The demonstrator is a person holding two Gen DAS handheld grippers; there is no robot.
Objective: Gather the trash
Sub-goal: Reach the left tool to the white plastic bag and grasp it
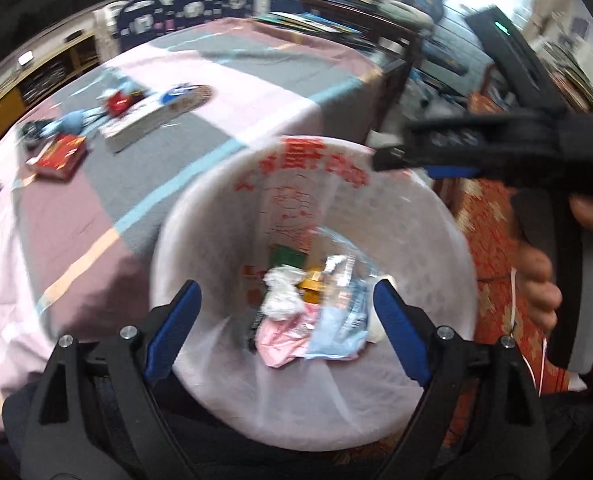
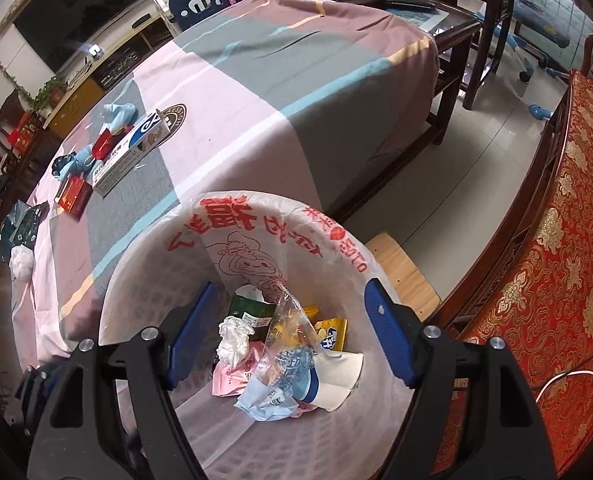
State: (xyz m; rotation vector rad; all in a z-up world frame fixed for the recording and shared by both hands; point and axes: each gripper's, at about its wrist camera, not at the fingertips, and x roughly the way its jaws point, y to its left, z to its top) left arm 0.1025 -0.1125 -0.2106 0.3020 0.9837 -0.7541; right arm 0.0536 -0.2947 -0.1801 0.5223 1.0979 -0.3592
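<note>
A white trash bin lined with a white bag printed in red stands beside the table; it also shows in the right wrist view. Inside lie crumpled tissue, a pink wrapper, a clear plastic bag, a yellow packet and a paper cup. My left gripper is open and empty above the bin. My right gripper is open and empty above the bin; it also shows from the side in the left wrist view.
The table under a pink, grey and mauve cloth holds a white box, a red box, blue socks, a dark packet and tissue. A red patterned seat is at right. A wooden stool is behind the bin.
</note>
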